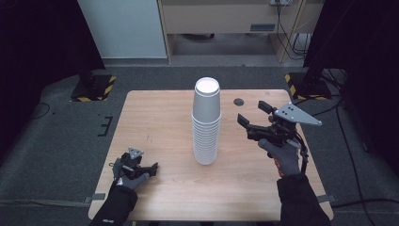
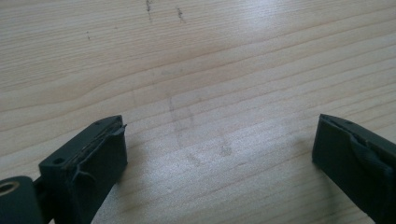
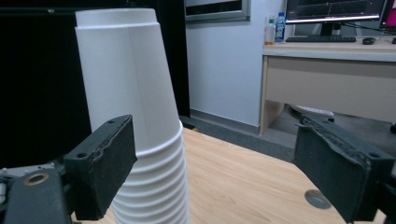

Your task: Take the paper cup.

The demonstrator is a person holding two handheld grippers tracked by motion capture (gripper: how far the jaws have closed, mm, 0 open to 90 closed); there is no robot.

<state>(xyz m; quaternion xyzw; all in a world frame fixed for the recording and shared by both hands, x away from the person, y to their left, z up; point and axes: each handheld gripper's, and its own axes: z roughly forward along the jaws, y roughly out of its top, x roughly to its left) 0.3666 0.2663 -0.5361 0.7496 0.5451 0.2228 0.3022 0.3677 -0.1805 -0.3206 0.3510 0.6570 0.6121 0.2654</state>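
Paper cups point(image 1: 206, 123), nested inverted stack: light, thin-walled, crushable, probably tippy. Grip top cup's sidewall gently. Right gripper point(image 1: 251, 114) wide, empty; left gripper point(image 1: 149, 168) wide, empty.

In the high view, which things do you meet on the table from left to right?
left gripper → stack of white paper cups → round dark spot on the table → right gripper

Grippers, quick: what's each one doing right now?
Left gripper: jaws open, empty, low over the table.
Right gripper: jaws open, empty, beside the cup stack.
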